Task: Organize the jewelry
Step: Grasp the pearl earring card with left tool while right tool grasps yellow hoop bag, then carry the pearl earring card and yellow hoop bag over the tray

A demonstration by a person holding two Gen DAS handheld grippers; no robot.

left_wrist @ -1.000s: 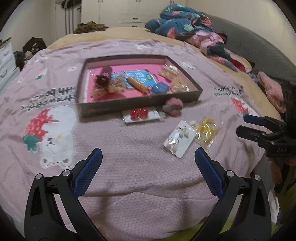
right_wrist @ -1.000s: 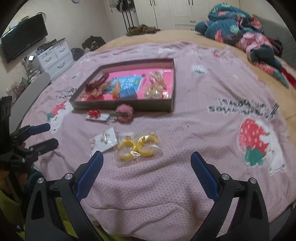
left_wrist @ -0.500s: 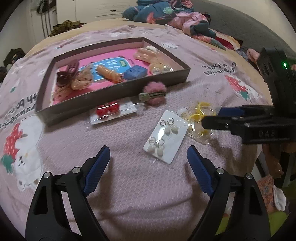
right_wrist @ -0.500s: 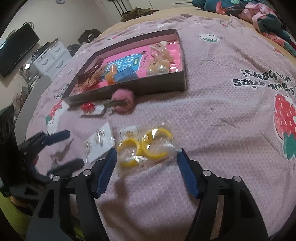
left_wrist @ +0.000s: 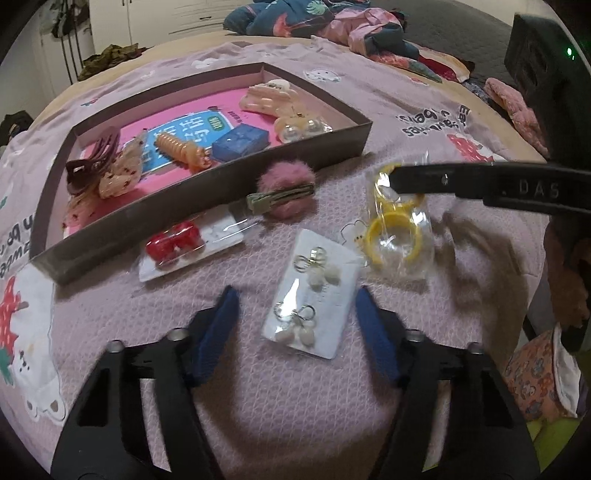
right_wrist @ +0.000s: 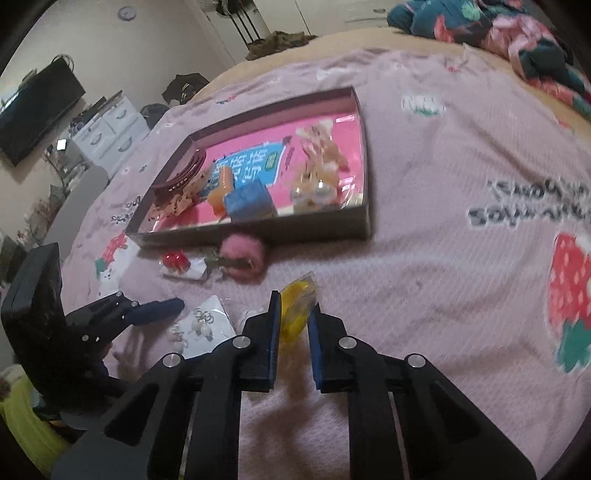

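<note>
A brown tray with a pink floor holds several hair clips and a blue box. In front of it lie a red clip card, a pink pom-pom clip, a white earring card and a clear bag of yellow rings. My left gripper is open, its fingers on either side of the earring card. My right gripper is closed on the bag of yellow rings, which stands on edge between the fingers.
The pink printed bedspread covers the bed. Crumpled blankets lie at the far end. A white drawer unit and a TV stand to the left of the bed.
Both grippers moved forward and down. The left gripper's fingers narrowed around the earring card. The right gripper shut on the bag of yellow rings and tipped it on edge.
</note>
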